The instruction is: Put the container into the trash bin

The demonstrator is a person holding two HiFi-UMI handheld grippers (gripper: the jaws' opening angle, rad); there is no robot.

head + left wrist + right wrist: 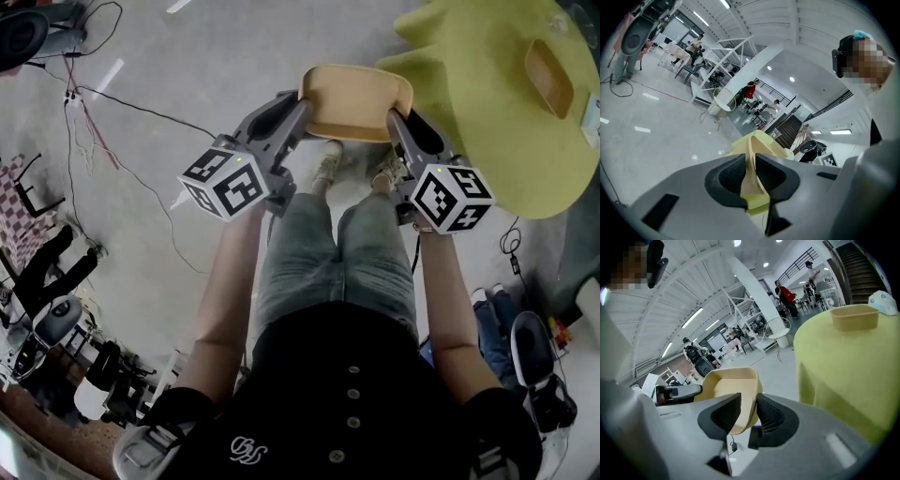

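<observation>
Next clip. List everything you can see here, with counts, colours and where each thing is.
held container: one, tan, in the air over the floor, between both claws
second container: one, tan, on the table
table: one, yellow-green cloth over it, upper right in head view
cables: several, black and red, on grey floor, upper left
left claw: one, grey, shut on held container's left wall
right claw: one, grey, shut on its right wall
shoes: two, pale, under held container
</observation>
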